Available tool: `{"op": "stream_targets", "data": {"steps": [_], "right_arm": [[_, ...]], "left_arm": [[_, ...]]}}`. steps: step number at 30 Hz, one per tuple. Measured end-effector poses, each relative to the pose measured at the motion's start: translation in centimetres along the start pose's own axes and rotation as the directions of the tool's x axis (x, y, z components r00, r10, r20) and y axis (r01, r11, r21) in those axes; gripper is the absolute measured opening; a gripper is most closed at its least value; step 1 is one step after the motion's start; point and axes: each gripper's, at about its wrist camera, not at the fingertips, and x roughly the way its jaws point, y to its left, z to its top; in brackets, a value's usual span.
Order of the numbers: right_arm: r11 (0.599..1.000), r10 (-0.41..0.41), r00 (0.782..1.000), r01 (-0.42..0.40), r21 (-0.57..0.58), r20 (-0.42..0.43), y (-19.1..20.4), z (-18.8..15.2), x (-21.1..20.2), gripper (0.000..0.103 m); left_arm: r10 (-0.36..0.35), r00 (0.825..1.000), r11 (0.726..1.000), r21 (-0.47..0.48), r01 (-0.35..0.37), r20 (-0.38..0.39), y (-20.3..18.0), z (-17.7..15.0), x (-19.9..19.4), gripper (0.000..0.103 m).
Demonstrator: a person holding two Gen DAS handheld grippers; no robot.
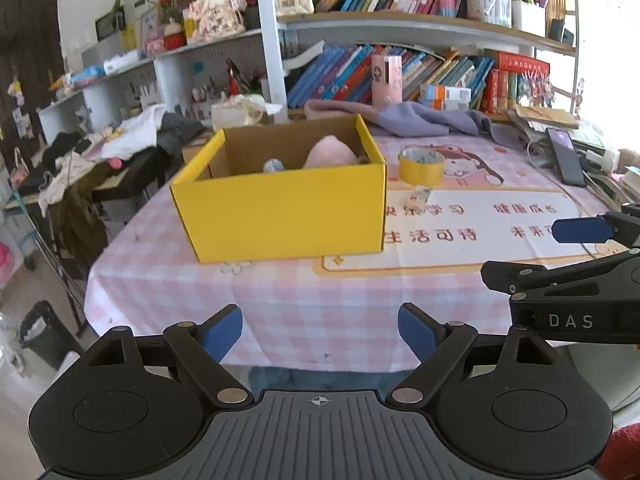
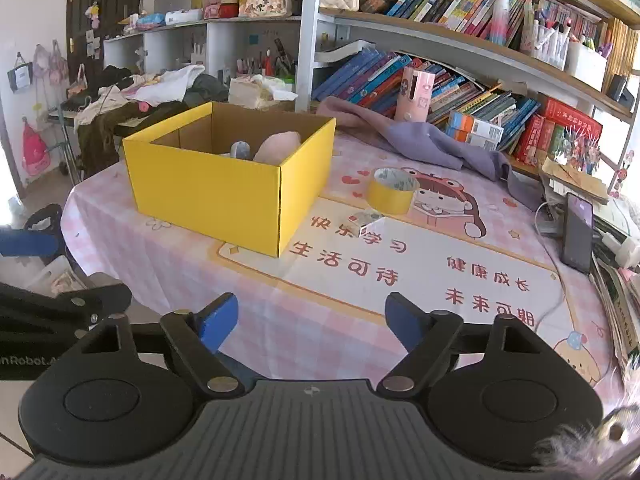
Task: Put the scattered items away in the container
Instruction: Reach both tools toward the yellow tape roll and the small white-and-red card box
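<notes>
While both grippers hung low at the near edge of the desk (image 2: 320,216), neither held anything. The left gripper (image 1: 320,332) had its blue-padded fingers (image 1: 222,332) spread wide apart, with only the pink checked cloth showing between them. The right gripper (image 2: 310,326) likewise had its fingers (image 2: 218,322) well apart and bare; in the left wrist view it (image 1: 560,248) reached in from the right side, level with the front of the desk.

A yellow cardboard box (image 2: 224,196) stood open on the left part of the desk. Inside it lay a pink plush item (image 2: 276,146), leaning toward the box's right wall, and just beside that a small grey-blue object (image 2: 240,149), too hidden by the front wall to identify.

Still out on the cloth, to the right of the box, a roll of yellow tape (image 2: 391,196) stood on its edge, near the box but apart from it. A small pale packet (image 2: 366,222) lay flat just in front of the tape, between the tape and the printed red characters on the cloth.

Farther back, a lilac garment (image 2: 432,144) was draped along the rear of the desk below the bookshelf (image 2: 460,40). A dark phone (image 2: 578,232) lay at the far right edge among cables and papers.
</notes>
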Motion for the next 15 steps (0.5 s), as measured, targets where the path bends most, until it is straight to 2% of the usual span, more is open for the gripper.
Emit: {"op": "stream_targets", "data": {"steps": [4, 15], "right_arm": [[1.000, -0.001, 1.000, 0.001, -0.005, -0.008, -0.1, -0.1, 0.0, 0.087], [1.000, -0.015, 1.000, 0.015, 0.001, -0.026, -0.5, 0.3, 0.6, 0.089]], "left_arm": [[-0.010, 1.000, 1.000, -0.004, 0.010, -0.008, -0.1, 0.0, 0.2, 0.088], [-0.019, 0.999, 1.000, -0.009, 0.019, -0.042, -0.3, 0.4, 1.1, 0.092]]}}
